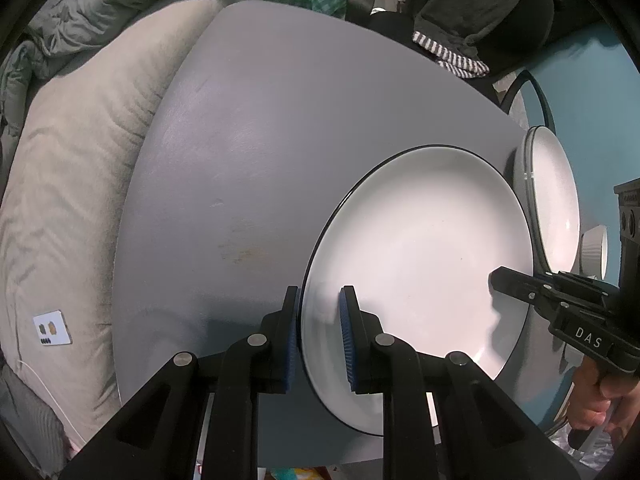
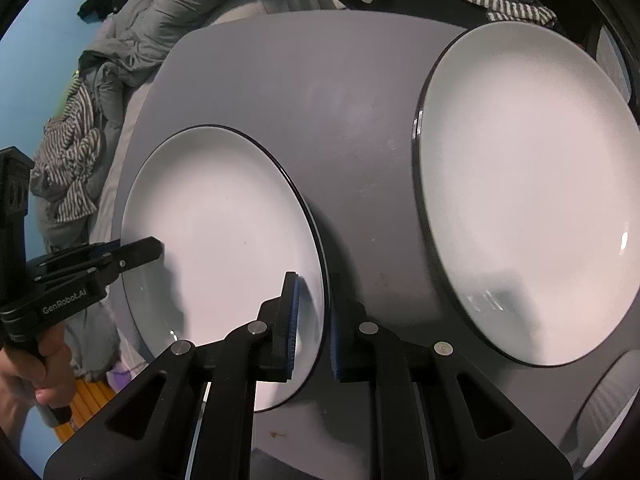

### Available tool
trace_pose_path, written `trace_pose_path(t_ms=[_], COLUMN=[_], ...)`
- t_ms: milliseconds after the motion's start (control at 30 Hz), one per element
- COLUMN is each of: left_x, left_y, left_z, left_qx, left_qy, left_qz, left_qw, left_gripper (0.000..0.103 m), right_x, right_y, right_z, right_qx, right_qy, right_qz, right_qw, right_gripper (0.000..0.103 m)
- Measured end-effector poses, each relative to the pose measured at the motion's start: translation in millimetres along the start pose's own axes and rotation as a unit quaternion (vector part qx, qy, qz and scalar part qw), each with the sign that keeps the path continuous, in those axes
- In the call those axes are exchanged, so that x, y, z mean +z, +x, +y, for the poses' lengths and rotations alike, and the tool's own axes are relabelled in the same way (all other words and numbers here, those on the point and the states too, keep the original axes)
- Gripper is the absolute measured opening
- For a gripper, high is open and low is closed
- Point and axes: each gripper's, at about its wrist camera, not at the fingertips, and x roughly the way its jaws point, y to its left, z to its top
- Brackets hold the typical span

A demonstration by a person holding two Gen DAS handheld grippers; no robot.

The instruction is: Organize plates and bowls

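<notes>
Two black grippers with blue ribbed pads fill the foreground, each held by a person and both clamped onto the same white plate (image 1: 420, 248) with a thin dark rim. From the left wrist view, the left gripper (image 1: 320, 336) has its jaws nearly closed across the plate's left edge, one pad under the rim and one on the upper face. From the right wrist view, the right gripper (image 2: 312, 320) pinches the opposite edge of that plate in the same way, jaws narrow, rim caught between the pads.

The plate sits toward the near side of a grey table (image 1: 260, 140); whether it rests flat or is raised slightly cannot be told. Each gripper also appears in the other's view, reaching in from the side, with a hand (image 1: 596, 396) wrapped around its handle.

A second white plate (image 2: 532, 200), also dark-rimmed and seemingly larger, lies on the table just beside the held one, a strip of bare tabletop between them. At the far right edge a small white ribbed bowl (image 1: 594, 252) shows partly, beyond the second plate.

Around the table: a pale beige cushion (image 1: 72, 200) on the left, grey bedding (image 2: 168, 28) heaped behind it, a striped cloth (image 1: 452, 54) at the table's far corner, and a blue wall (image 1: 592, 100).
</notes>
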Motion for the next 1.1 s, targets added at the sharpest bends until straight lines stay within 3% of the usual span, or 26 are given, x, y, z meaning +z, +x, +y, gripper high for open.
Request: trace_pose_path(t_ms=[467, 1100], left_x=[15.9, 54.1], left_y=[-30.6, -14.1], left_z=[-58.2, -166.8], left_qx=[0.0, 0.005], left_qy=[0.049, 0.103], left_qz=[-0.027, -0.023], left_qw=[0.9984, 0.9944], left_gripper=[0.019, 0.019], right_x=[1.6, 8.4], right_y=[-48.2, -99.1], right_z=[-17.6, -121.7], right_qx=[-0.01, -0.016], right_qy=[0.009, 0.062], right_qz=[-0.032, -0.06], right_qw=[0.999, 0.996], right_gripper=[0.013, 0.013])
